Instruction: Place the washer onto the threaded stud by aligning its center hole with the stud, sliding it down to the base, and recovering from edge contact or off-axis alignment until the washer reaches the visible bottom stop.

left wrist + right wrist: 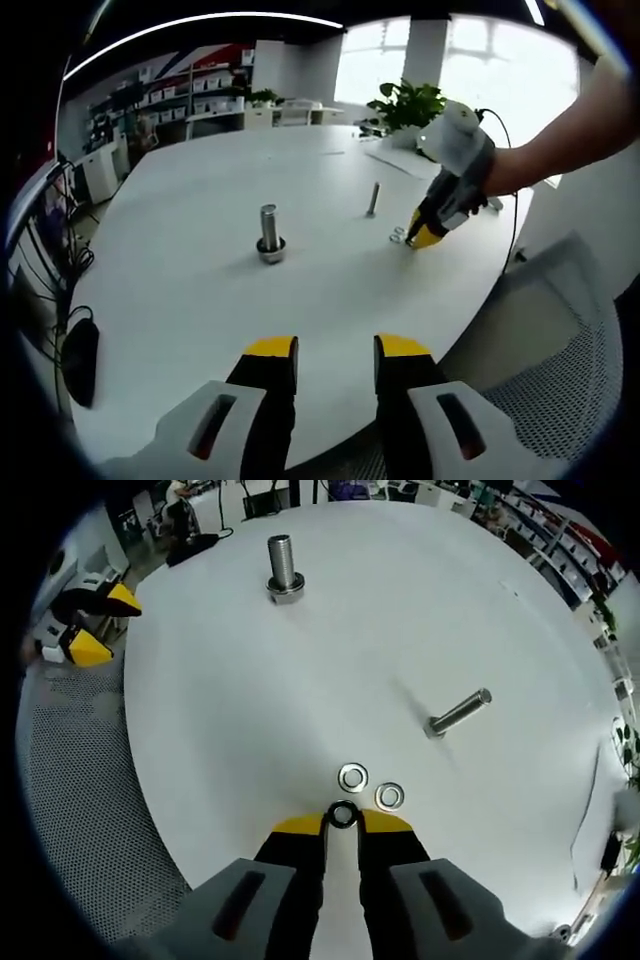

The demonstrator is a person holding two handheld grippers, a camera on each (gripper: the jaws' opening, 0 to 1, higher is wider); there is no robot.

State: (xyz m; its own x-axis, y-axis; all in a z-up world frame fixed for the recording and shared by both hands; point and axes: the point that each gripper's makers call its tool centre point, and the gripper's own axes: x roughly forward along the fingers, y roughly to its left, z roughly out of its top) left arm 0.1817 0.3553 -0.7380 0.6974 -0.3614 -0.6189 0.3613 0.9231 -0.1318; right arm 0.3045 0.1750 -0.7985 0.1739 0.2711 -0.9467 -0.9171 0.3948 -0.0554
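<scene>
My left gripper [336, 362] — grey body, black jaws capped in yellow — hovers level with its jaws parted and nothing between them. My right gripper [343, 823], built the same, points its yellow tips down at the tabletop, jaws drawn in close around a small dark ring. From the left gripper view, my bare forearm [570, 135] reaches in behind it — wrist angled downward.

Bright daylight from windows [470, 60] washes the white table [200, 290]; soft shadows, fisheye-bent edges.
</scene>
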